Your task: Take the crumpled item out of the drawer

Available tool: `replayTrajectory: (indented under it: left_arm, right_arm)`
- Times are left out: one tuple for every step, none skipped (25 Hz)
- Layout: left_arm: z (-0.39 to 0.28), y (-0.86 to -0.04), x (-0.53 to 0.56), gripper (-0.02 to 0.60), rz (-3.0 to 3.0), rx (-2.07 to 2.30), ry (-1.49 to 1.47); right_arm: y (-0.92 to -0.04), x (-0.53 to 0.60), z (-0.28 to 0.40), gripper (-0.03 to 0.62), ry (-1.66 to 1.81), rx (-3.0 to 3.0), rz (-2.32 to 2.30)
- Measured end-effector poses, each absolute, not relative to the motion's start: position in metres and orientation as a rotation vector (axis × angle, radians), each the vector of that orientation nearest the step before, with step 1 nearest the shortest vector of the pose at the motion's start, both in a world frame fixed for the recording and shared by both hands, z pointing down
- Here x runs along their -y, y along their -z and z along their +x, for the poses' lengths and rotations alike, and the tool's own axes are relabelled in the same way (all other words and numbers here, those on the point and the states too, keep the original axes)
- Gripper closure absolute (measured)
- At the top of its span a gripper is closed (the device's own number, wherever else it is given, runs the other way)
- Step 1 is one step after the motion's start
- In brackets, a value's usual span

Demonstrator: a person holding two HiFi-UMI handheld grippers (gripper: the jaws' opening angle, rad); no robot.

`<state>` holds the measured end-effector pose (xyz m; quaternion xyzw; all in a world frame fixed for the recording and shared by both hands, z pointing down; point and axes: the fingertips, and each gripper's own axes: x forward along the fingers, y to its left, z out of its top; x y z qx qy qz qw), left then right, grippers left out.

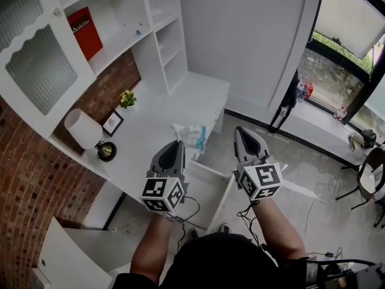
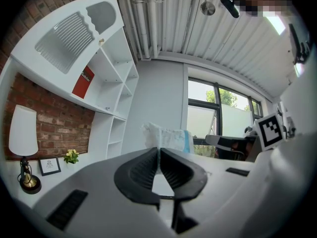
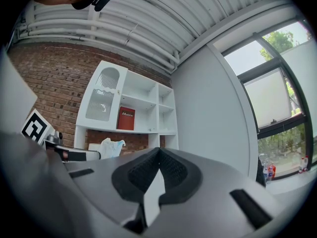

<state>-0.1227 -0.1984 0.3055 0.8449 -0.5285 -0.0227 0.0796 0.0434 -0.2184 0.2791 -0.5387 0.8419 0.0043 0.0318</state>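
The crumpled item (image 1: 191, 135), white with a blue edge, is pinched at the tip of my left gripper (image 1: 179, 143), which is shut on it above the white desk's (image 1: 156, 122) front edge. In the left gripper view the crumpled item (image 2: 168, 137) rises from the closed tip of the left gripper (image 2: 158, 150). Below, the white drawer (image 1: 207, 188) stands pulled out. My right gripper (image 1: 240, 131) is shut and holds nothing, level with the left one and to its right. In the right gripper view, past the right gripper (image 3: 158, 150), the crumpled item (image 3: 112, 147) shows at the left gripper's tip.
On the desk stand a white lamp (image 1: 83, 128), a brass object (image 1: 107, 151), a small picture frame (image 1: 112, 123) and yellow flowers (image 1: 127, 99). A red book (image 1: 85, 32) sits in the shelves above. Cables (image 1: 313, 206) lie on the floor; a chair (image 1: 370, 173) stands at right.
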Motion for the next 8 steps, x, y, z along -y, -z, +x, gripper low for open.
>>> replayTrajectory:
  left_arm:
    - [-0.1230,-0.3056,0.1976,0.557,2.526,1.580,0.070]
    - [-0.1234,-0.3059,0.1967,0.557,2.524,1.579,0.072]
    - [-0.1236,-0.3061,0.1959,0.557,2.522,1.579,0.073]
    - [-0.1237,-0.3063,0.1952,0.557,2.522,1.578,0.074]
    - [-0.1236,-0.3062,0.1946,0.557,2.522,1.576,0.076]
    - [-0.1234,-0.3062,0.1941,0.557,2.522,1.574,0.077]
    - [-0.1233,-0.3061,0.1937,0.558,2.523,1.573,0.078]
    - [-0.1231,-0.3061,0.1933,0.557,2.524,1.572,0.079]
  right_arm:
    - [-0.2787,0.2176,0.0435,0.594,-0.016,-2.593,-1.660]
    - [-0.2784,0.2169,0.0434,0.594,-0.018,-2.593,-1.660]
    - [-0.2783,0.2161,0.0432,0.594,-0.020,-2.593,-1.660]
    - [-0.2782,0.2155,0.0430,0.594,-0.020,-2.593,-1.660]
    - [-0.2782,0.2149,0.0428,0.594,-0.021,-2.594,-1.659]
    - [-0.2783,0.2144,0.0426,0.594,-0.022,-2.594,-1.659]
    - [-0.2784,0.2140,0.0424,0.594,-0.023,-2.595,-1.658]
    - [-0.2786,0.2136,0.0422,0.594,-0.024,-2.595,-1.658]
